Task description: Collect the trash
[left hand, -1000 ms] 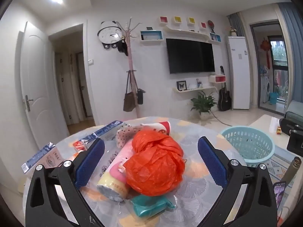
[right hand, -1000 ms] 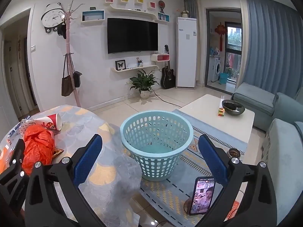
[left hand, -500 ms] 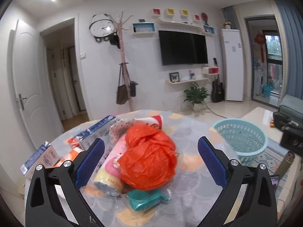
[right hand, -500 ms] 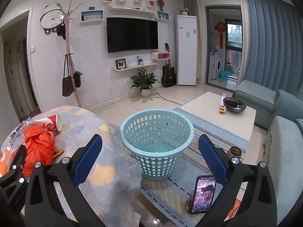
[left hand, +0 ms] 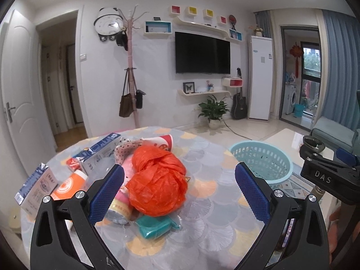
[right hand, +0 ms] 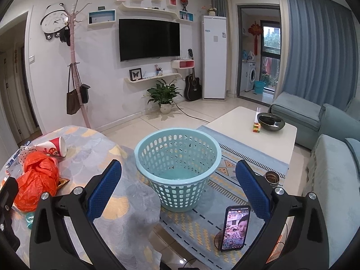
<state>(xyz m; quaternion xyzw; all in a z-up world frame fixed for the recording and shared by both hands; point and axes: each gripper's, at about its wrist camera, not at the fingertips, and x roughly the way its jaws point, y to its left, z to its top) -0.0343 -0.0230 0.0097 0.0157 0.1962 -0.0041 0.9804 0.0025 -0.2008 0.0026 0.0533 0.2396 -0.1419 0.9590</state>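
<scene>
Living room; round table [left hand: 202, 204] holds trash; basket [right hand: 177, 157] beside.

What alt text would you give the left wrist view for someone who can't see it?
An open left gripper hovers over a crumpled orange plastic bag heaped with cartons and a paper cup on a round table. An empty light blue laundry-style basket stands beyond the table's right edge.
</scene>
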